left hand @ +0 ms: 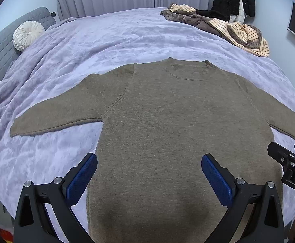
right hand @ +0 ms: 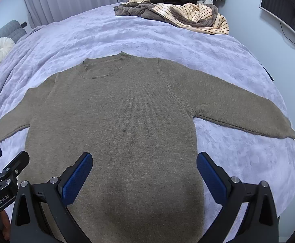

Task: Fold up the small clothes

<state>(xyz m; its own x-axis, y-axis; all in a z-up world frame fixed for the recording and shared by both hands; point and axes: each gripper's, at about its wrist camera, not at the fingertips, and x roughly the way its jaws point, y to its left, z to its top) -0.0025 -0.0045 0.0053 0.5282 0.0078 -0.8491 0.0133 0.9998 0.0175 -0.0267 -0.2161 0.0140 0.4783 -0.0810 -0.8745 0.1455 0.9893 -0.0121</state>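
Presently, the brown sweater (left hand: 177,125) lies flat on the lilac bedspread (left hand: 107,40), front up, collar away from the person, both sleeves out to the sides. Judged: it is laid out this way so the fold lines can be read off the seams; no fold has been made yet.

Left gripper (left hand: 149,172): jaws wide apart, nothing between the pads, held above the lower body of the garment near its left edge. Right gripper (right hand: 144,171): jaws likewise wide apart, empty, above the lower body near the right edge. Both point steeply down at the cloth. Contact w/ the knit not visible in either view. Each gripper shows at the edge of the other's view, so the two sit side by side, approx. level.

Judged reason for posture: the open jaws are positioned to take the hem or side edges, one per side.

Other items: pile of striped and brown garments (right hand: 177,16) at the far side of the bed, well apart from the sweater, prob. awaiting their turn. Round white cushion (left hand: 28,34) by the grey headboard (left hand: 1,52). Dark jackets (left hand: 238,0) beyond the bed.

Risk noted: the plush bedspread may get pinched along w/ the knit.
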